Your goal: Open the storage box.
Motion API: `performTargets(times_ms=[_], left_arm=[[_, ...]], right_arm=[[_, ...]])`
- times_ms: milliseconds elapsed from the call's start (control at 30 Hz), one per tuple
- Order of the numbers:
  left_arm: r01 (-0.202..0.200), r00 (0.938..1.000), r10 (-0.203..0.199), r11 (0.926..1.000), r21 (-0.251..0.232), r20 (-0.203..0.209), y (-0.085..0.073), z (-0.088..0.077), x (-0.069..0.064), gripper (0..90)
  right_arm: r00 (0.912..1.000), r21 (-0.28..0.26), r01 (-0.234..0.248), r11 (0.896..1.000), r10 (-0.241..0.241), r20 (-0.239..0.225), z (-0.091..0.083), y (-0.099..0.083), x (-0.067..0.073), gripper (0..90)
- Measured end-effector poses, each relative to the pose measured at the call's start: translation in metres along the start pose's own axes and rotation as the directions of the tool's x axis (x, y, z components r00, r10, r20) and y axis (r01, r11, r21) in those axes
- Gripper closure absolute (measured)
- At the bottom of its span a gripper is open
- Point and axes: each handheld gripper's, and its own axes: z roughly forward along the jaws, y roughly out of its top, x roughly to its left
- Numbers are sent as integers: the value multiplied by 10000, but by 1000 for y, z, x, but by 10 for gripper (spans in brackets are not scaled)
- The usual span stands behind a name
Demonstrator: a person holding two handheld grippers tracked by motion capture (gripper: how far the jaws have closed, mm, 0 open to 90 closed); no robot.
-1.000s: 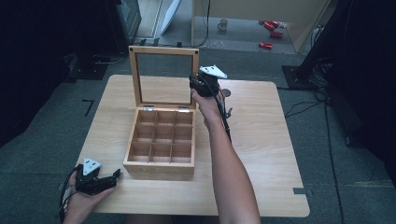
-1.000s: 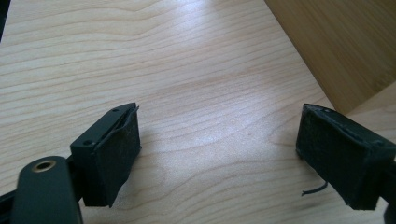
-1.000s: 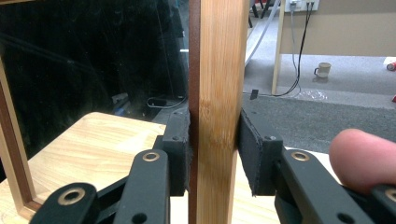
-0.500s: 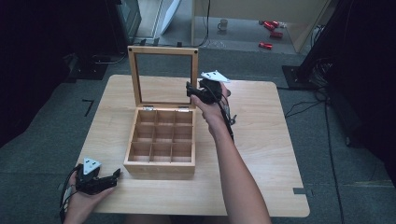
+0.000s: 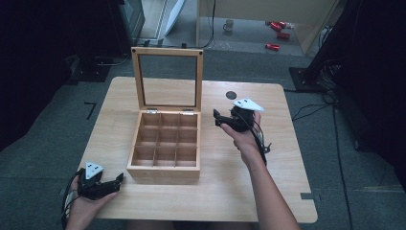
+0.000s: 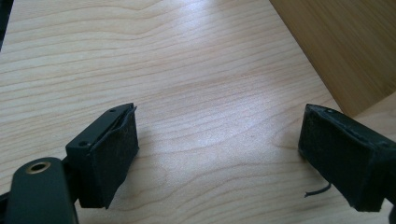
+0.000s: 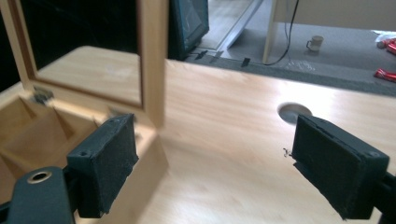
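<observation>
A wooden box (image 5: 165, 143) with several empty compartments stands on the table (image 5: 230, 182), its glass-paned lid (image 5: 167, 79) upright. My right gripper (image 5: 219, 119) hovers just right of the box, open and holding nothing; the right gripper view has the lid's edge (image 7: 152, 60) and the box corner (image 7: 28, 116) at left between and beyond my jaws. My left gripper (image 5: 117, 181) rests near the table's front left corner, open and empty, pointing toward the box front. In the left gripper view bare tabletop lies between my pads (image 6: 112, 154), with the box wall (image 6: 345, 46) at upper right.
A round cable hole (image 5: 231, 95) sits in the table behind my right gripper. On the floor beyond are a mug (image 5: 229, 24), red items (image 5: 277, 33) and dark equipment stands (image 5: 306, 72). Bare tabletop spreads to the right of the box.
My right gripper has drawn back from the lid's upper right corner, moving toward me and down to beside the box. The left gripper has stayed put.
</observation>
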Motion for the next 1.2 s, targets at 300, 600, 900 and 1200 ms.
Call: performTargets(times_ms=[300, 600, 900, 1200], left_arm=[[-2, 10000, 2, 10000, -5, 1, 0, 0, 0, 125], [9, 10000, -9, 10000, -32, -2, 0, 0, -1, 134], [14, 10000, -14, 10000, -39, -16, 0, 0, -1, 137], [15, 10000, -15, 10000, -41, -15, 0, 0, -1, 137]], right_arm=[[9991, 213, -353, 9992, 348, 232, -36, -46, -32, 136], [9970, 495, -551, 9972, 523, 566, -65, -86, -56, 136], [9926, 625, -865, 9943, 806, 912, -88, -111, -76, 136], [9863, 961, -1131, 9889, 1001, 1313, -106, -135, -93, 136]])
